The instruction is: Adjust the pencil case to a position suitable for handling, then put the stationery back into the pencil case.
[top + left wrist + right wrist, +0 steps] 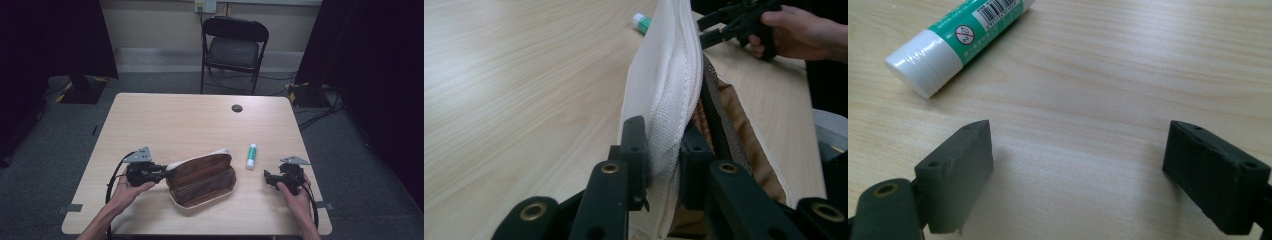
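While the left gripper [162, 173] is pinching the pouch, entries are running as follows.
Left gripper: sitting at lower left of the high view, jaws closing tight on the white edge of the pencil pouch [202, 179].
Pouch: lying open at lower centre of the table [165, 115], brown lining showing; in the left gripper view its white zip edge [666, 95] is standing up between the jaws.
Right gripper [268, 179]: resting at lower right, jaws spreading wide, gripping nothing, bare wood between them.
Glue stick [251, 156]: lying just right of the pouch, apart from it; upper left in the right gripper view [955, 37].
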`<state>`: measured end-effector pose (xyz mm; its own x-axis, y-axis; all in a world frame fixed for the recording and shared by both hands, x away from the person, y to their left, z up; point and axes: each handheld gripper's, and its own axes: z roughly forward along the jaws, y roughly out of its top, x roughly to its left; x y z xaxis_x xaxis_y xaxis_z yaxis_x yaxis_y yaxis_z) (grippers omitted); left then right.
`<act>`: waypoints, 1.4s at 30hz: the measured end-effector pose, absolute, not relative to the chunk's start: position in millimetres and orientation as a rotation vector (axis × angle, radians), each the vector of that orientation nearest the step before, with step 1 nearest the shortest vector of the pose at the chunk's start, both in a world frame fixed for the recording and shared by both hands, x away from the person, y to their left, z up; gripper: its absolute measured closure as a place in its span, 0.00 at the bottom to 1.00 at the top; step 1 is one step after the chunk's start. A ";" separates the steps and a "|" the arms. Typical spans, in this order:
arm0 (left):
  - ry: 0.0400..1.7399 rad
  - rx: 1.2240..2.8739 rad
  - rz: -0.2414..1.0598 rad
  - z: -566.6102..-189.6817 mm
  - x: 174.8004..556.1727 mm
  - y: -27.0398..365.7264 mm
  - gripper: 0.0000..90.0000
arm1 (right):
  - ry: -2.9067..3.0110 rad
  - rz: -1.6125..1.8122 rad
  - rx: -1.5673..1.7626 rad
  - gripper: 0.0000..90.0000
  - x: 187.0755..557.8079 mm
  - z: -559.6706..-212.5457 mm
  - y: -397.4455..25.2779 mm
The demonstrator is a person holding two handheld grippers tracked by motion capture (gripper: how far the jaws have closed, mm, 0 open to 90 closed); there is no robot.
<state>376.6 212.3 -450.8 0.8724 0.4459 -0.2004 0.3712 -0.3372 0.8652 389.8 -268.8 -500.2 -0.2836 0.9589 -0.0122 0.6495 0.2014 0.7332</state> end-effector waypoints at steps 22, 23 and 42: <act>0.731 1.935 0.165 -455.4 389.6 209.8 0.72 | 2.011 0.865 1.490 0.13 389.6 -500.2 -268.7; 0.736 1.932 0.165 -454.9 389.2 210.7 0.66 | 2.011 0.865 1.490 0.13 389.6 -500.2 -268.7; 0.875 1.939 0.217 -457.9 370.7 262.4 0.22 | 2.010 0.865 1.490 0.13 390.3 -500.1 -268.1</act>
